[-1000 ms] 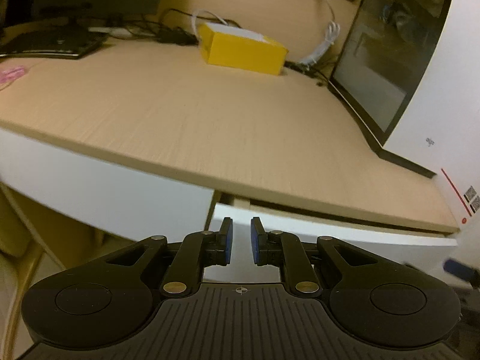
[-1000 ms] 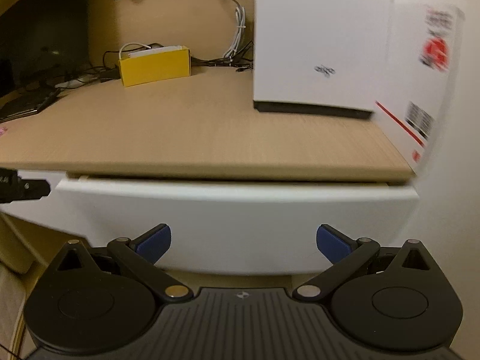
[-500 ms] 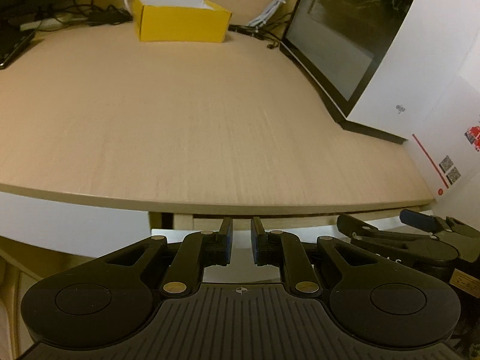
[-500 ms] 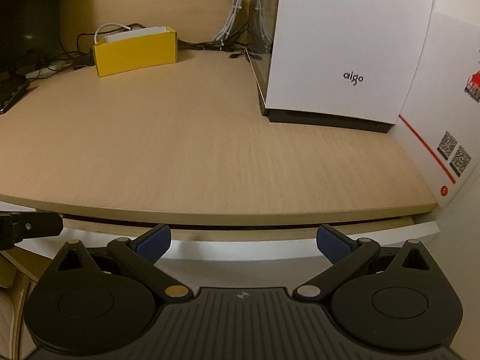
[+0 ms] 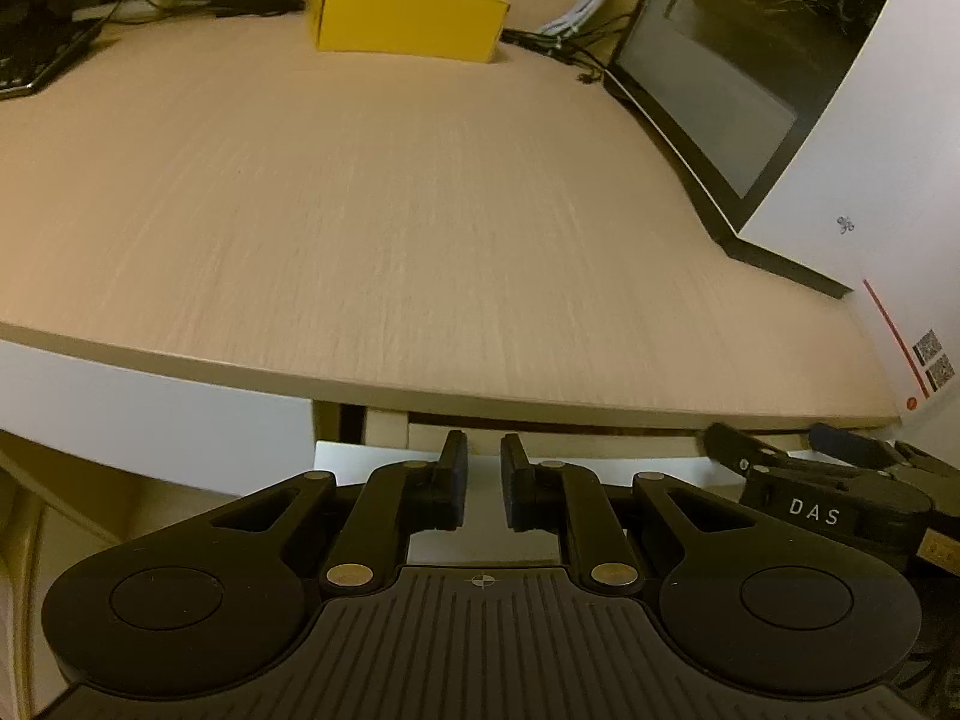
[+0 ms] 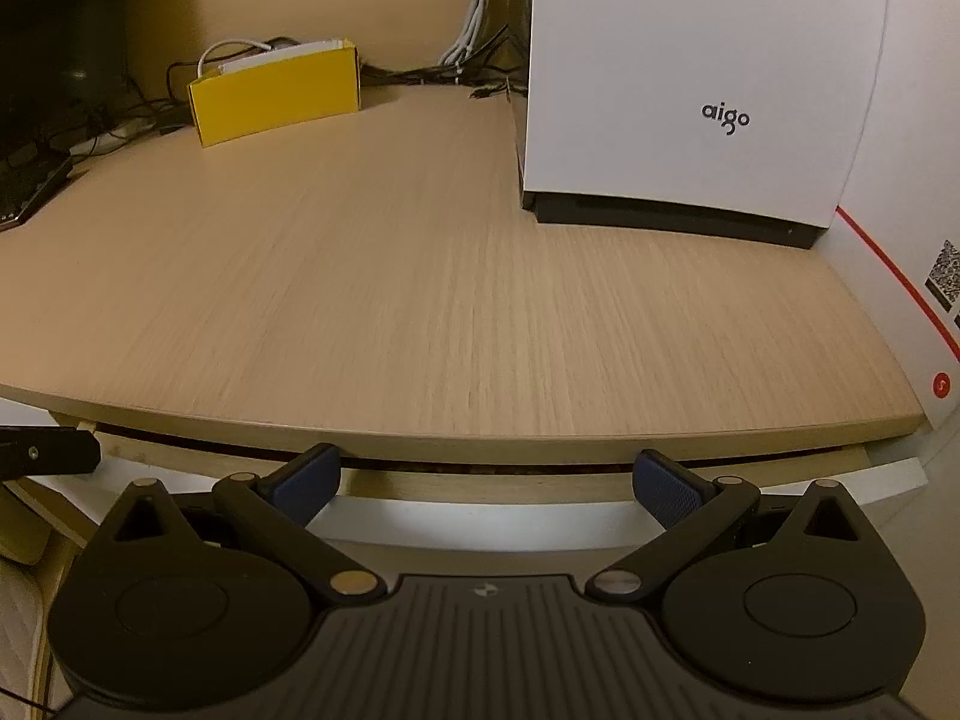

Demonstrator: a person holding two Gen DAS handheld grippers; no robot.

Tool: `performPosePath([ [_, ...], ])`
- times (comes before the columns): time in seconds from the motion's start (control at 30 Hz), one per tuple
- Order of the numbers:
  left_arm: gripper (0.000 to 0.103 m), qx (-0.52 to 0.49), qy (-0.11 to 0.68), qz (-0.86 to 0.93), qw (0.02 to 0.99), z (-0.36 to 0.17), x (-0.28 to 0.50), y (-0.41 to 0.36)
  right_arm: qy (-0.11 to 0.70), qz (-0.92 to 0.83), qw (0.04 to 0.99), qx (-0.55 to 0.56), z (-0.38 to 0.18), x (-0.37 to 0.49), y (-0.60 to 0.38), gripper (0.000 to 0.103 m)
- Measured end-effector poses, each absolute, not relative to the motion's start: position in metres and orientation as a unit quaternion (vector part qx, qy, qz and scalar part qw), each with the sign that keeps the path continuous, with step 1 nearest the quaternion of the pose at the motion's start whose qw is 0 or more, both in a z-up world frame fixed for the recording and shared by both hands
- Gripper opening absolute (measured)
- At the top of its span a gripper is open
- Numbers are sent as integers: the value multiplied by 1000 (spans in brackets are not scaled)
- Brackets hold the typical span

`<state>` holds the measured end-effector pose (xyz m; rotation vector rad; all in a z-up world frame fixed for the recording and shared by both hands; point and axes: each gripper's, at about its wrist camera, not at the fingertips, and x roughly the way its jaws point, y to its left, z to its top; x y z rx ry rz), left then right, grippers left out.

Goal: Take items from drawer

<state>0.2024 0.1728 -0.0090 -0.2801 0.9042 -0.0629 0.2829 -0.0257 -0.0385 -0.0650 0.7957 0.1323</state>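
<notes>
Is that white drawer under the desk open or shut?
Open a little: the drawer front stands out from under the desk edge, with a dark gap behind. Contents hidden.

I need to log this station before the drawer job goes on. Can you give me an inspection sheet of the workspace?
Surface: wooden desk top, middle bare.
Job's things: white drawer front under the desk edge, barely ajar; contents hidden.
Clutter: yellow box, white aigo case, dark keyboard.
Grippers: left tongs shut, empty; right tongs open, empty, both at the drawer front.
Cables: white and black bundle at the back.
Surroundings: wall behind; nothing else seen.
</notes>
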Motion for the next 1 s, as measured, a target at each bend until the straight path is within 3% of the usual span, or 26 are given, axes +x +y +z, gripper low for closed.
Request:
performPosePath([
  [0.27, 14, -130, 452, -67, 880, -8, 208, 150, 443, 65, 894, -34, -40, 297, -22, 103],
  [1.0, 14, -51, 490, -130, 860, -13, 170, 127, 453, 68, 889, -21, -36, 232, -35, 103],
])
